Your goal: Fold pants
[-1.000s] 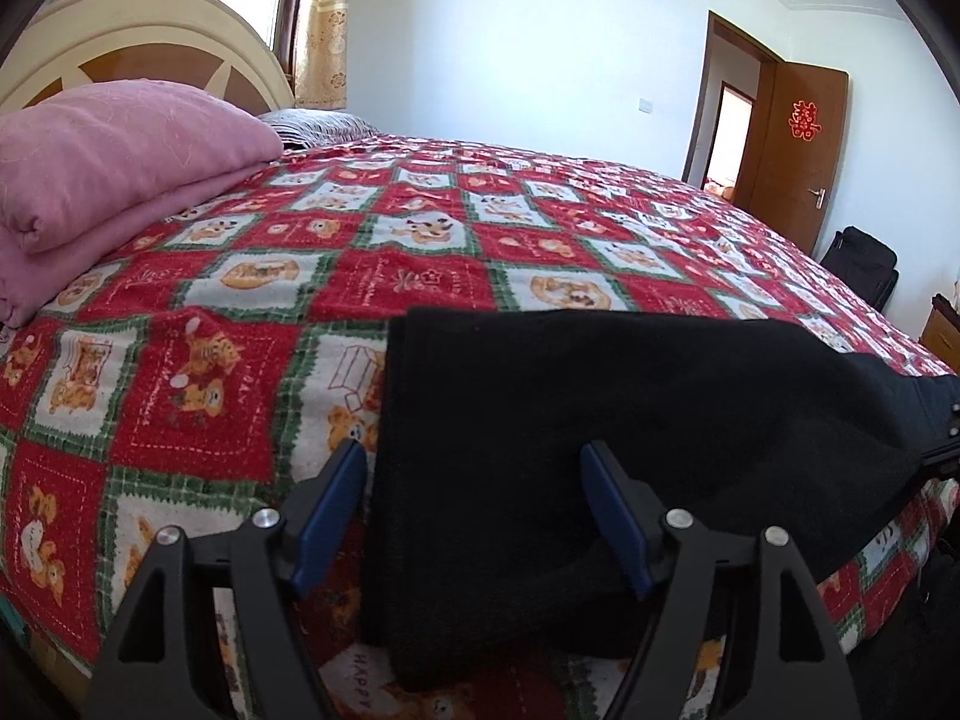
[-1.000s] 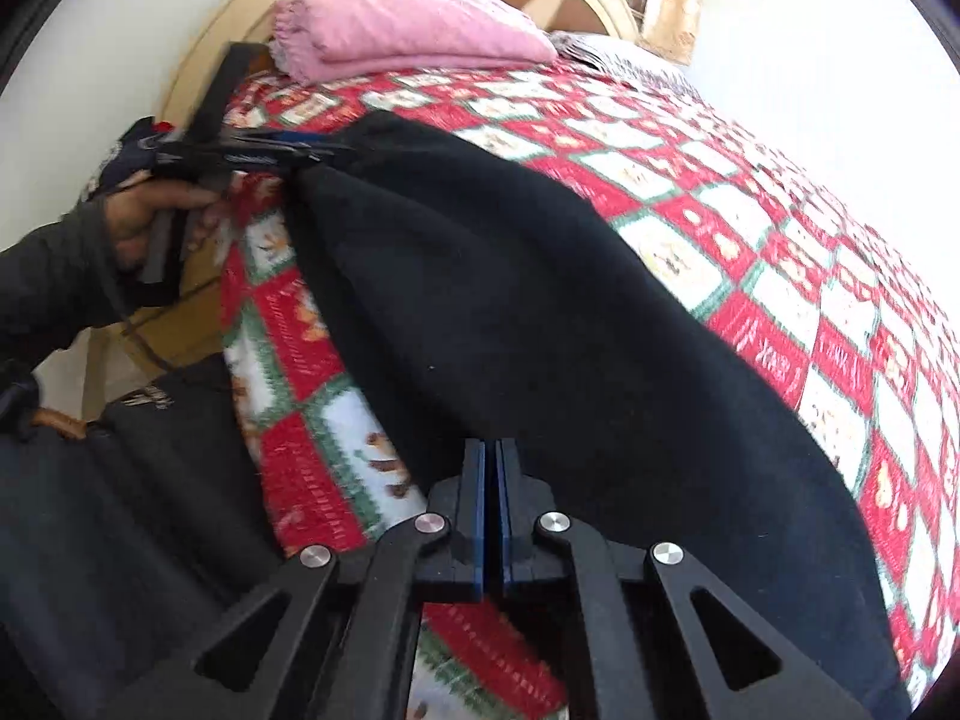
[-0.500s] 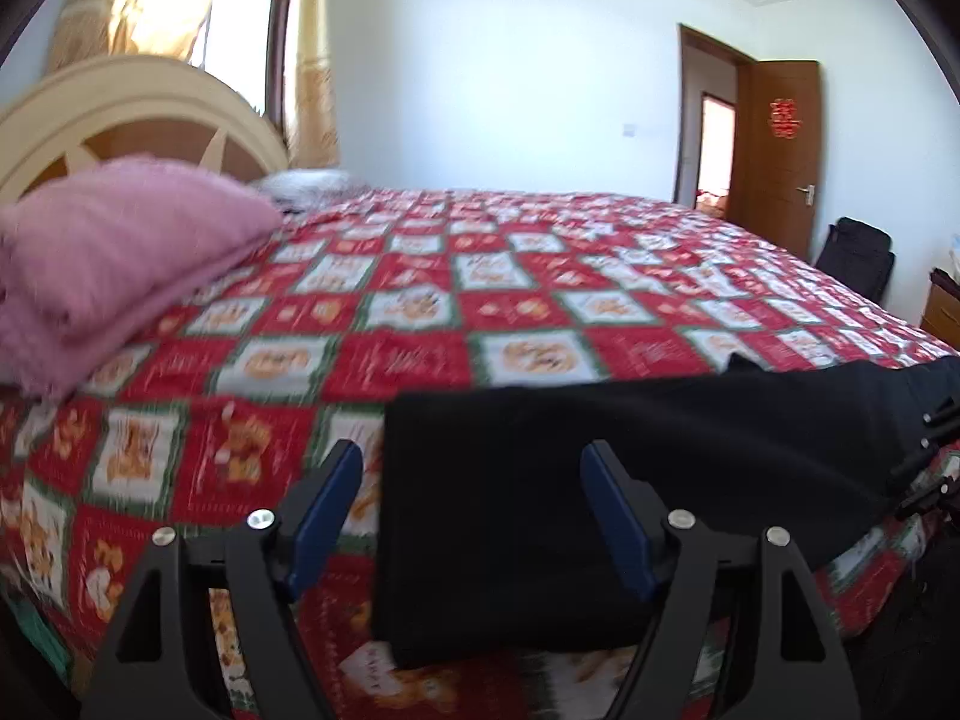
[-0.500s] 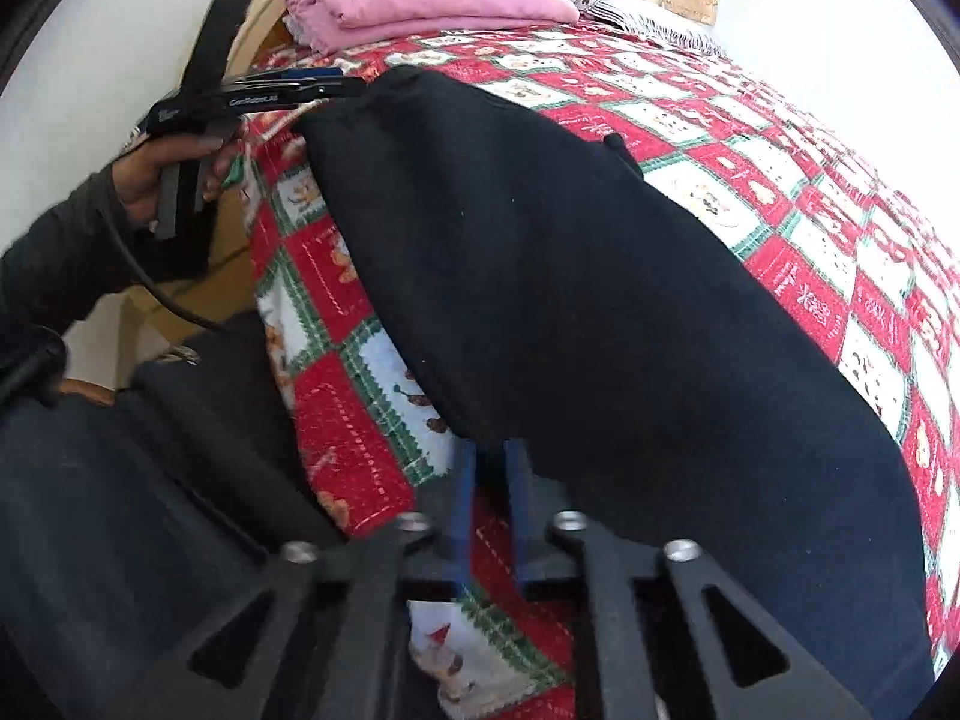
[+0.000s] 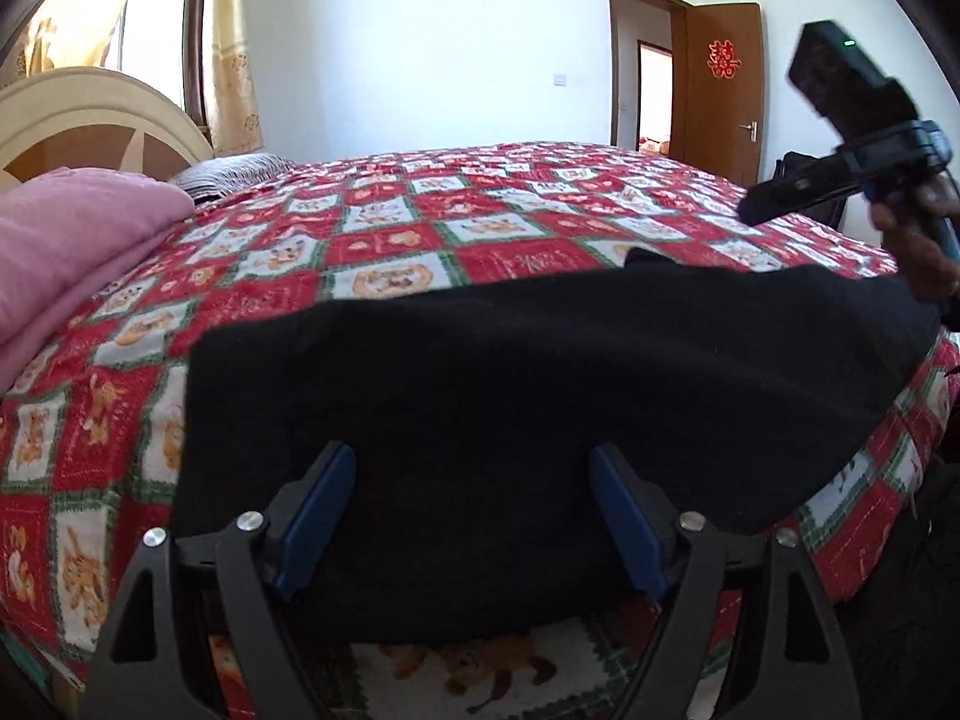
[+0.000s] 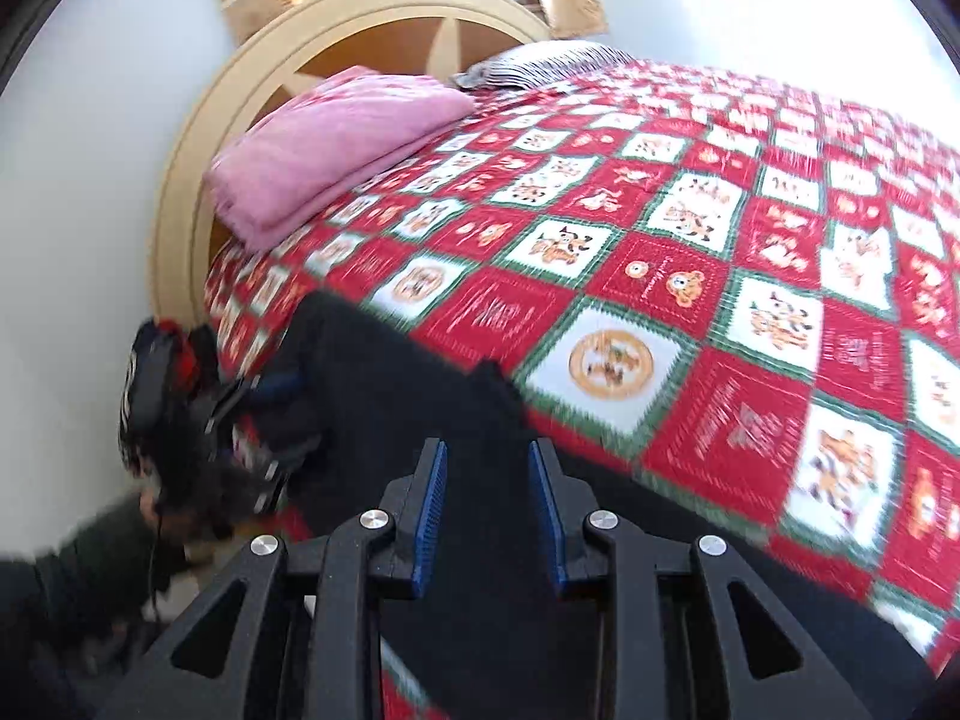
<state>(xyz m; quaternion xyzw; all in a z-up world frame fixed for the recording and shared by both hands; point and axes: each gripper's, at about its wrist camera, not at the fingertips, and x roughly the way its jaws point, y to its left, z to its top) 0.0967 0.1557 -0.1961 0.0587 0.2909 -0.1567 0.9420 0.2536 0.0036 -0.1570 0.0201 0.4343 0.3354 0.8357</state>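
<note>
The black pants lie folded in a long band along the near edge of the bed, partly hanging over it. My left gripper is open and empty, its blue pads just above the pants' left end. My right gripper is open and empty, raised above the pants at their other end. The right gripper's body shows at the right in the left wrist view. The left gripper shows blurred at the left in the right wrist view.
The bed has a red, white and green patterned quilt. A folded pink blanket and a striped pillow lie by the cream headboard. An open brown door and a dark bag stand at the far right.
My right gripper has let go of the pants, opened and lifted up. The pants have settled onto the bed. My left gripper stays open and has drawn slightly closer over the pants.
</note>
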